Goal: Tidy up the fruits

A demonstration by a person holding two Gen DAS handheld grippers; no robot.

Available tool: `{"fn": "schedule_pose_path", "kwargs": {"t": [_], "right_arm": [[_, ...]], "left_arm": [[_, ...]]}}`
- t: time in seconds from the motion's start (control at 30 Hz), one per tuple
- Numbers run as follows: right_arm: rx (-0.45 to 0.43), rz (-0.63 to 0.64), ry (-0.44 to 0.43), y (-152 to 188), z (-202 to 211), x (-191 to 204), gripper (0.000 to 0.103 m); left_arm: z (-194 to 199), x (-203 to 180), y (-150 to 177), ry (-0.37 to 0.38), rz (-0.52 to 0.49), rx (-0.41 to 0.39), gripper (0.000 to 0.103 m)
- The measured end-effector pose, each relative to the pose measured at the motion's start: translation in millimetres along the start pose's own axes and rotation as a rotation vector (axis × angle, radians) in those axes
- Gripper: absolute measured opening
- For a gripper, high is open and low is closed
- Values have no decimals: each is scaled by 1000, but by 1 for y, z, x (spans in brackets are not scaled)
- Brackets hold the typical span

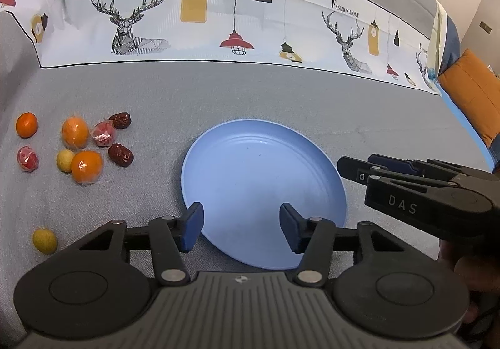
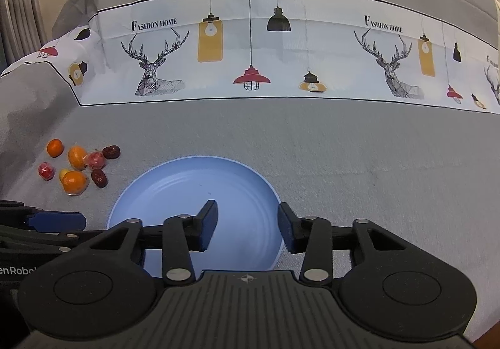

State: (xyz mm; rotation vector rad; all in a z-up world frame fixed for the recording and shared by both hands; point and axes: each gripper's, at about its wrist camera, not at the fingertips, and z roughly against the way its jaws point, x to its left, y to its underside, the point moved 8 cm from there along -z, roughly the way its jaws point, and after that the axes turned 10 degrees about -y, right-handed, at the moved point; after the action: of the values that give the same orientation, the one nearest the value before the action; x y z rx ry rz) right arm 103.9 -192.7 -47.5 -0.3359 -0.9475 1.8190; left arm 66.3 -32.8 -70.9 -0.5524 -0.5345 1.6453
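The left gripper (image 1: 240, 228) has its jaws spread wide with nothing between them, its blue-padded fingers (image 1: 191, 225) poised above the near rim of the blue plate (image 1: 250, 167). The right gripper (image 2: 247, 225) is likewise spread and holds nothing, its fingers framing the near right part of the same plate; seen from the left wrist camera it reaches in from the right, its tips just beside the plate's right edge. The plate lies flat on a grey cloth (image 1: 156, 92) and has nothing on it. The fruits sit in a loose cluster on the cloth to the left of the plate, apart from it: a bare orange (image 1: 26, 124) at the far left, two plastic-wrapped oranges (image 1: 75, 132) near the middle of the group, two wrapped red fruits (image 1: 103, 134), two dark red dates (image 1: 120, 155) on the side nearest the plate, and a small yellow fruit (image 1: 65, 160) touching the nearer wrapped orange. A second small yellow fruit (image 1: 44, 240) lies alone, nearer the camera and just left of the left gripper's body. Beyond the cloth's grey field runs a white printed band (image 1: 200, 14) with deer heads, hanging lamps and the words "Fashion Home". An orange cushion (image 1: 472, 98) shows at the far right edge of the left wrist view.
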Motion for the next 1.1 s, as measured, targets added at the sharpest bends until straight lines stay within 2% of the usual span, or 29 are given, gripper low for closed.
{"fn": "schedule_pose_path", "kwargs": {"t": [0.07, 0.2, 0.23, 0.47, 0.53, 0.63, 0.77, 0.83, 0.9, 0.97, 1.0, 1.1], "right_arm": [[-6, 5, 1, -1, 1, 1, 33], [-21, 2, -4, -3, 2, 1, 18], [-27, 4, -1, -4, 3, 1, 17], [-57, 27, -14, -9, 4, 10, 7], [-71, 45, -19, -12, 5, 15, 5], [-80, 44, -38, -14, 6, 22, 6], [-49, 1, -78, -13, 1, 29, 7], [-33, -13, -104, -12, -1, 35, 7], [-30, -14, -133, -11, -1, 44, 7], [-30, 12, -162, -11, -3, 57, 7], [-29, 26, -180, -11, -5, 64, 8], [-5, 63, -277, -7, -7, 91, 9]], "left_arm": [[1, -1, 0, 4, -3, -1, 54], [3, -4, 0, 1, -29, -15, 39], [4, -5, 0, -3, -37, -21, 33], [7, 3, -1, -28, -45, -38, 17], [10, 6, -1, -46, -58, -43, 9], [14, 12, -3, -65, -77, -32, 7], [29, 32, -23, -54, -92, -37, 7], [37, 50, -37, -47, -81, -33, 7], [45, 73, -49, -79, -85, -42, 7], [43, 96, -51, -104, -97, -13, 7], [39, 109, -49, -107, -84, 15, 7], [30, 144, -47, -18, 93, 84, 7]]}}
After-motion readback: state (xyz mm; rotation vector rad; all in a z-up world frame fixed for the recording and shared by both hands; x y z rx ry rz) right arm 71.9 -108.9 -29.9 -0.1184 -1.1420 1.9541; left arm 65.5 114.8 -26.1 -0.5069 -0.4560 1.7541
